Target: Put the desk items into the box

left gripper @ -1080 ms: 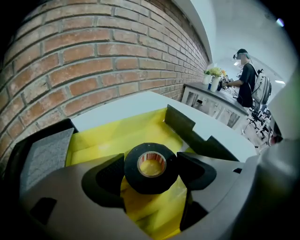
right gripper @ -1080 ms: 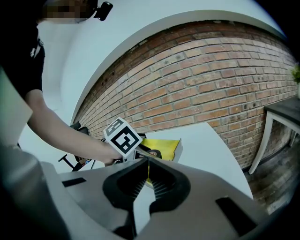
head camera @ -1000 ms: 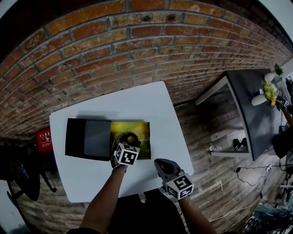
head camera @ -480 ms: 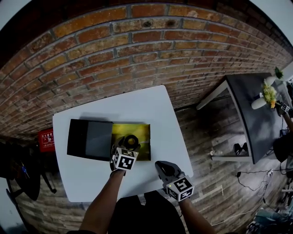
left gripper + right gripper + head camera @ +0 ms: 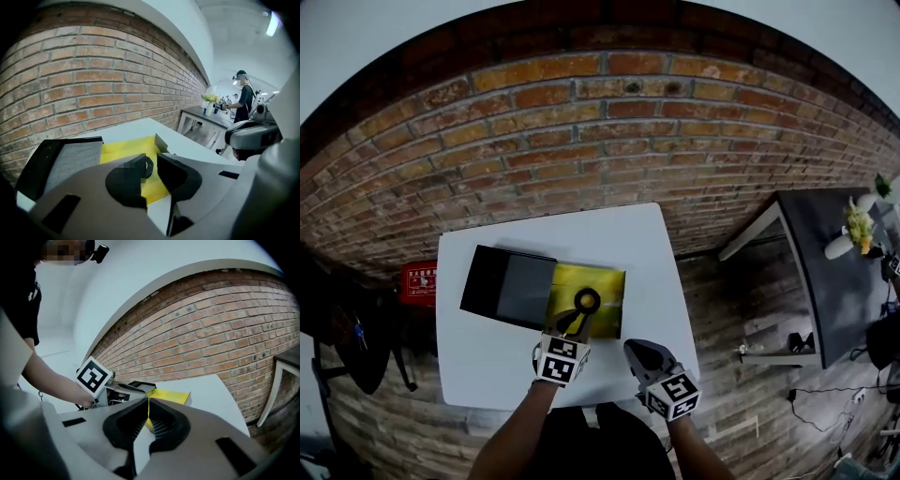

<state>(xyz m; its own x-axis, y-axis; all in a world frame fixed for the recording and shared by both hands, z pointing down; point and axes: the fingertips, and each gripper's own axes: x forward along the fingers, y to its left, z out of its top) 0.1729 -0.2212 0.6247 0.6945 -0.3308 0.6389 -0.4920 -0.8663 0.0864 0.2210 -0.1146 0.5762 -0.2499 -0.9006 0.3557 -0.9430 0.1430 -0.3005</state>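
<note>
Nearest you, your right gripper (image 5: pixel 637 350) hangs over the near right part of the white table (image 5: pixel 483 370). Its jaws are pressed together with nothing in them.

Just to its left, your left gripper (image 5: pixel 577 322) is raised above the near edge of the box (image 5: pixel 609 281) and tilts down toward it. Its jaws have just been closing and now stand narrow, with a slim gap between them and nothing pinched there.

Through that gap you look at the black ring (image 5: pixel 587 301), which appears to lie flat on the yellow lining near the middle of the open box. From the left gripper view its left half is hidden behind the left jaw.

The black lid (image 5: pixel 502 286) lies inside-up on the table, touching the box's left side.

Beyond the table's far edge runs the brick wall (image 5: pixel 600 131). Well off to the right stands a dark side table (image 5: pixel 825 262).
</note>
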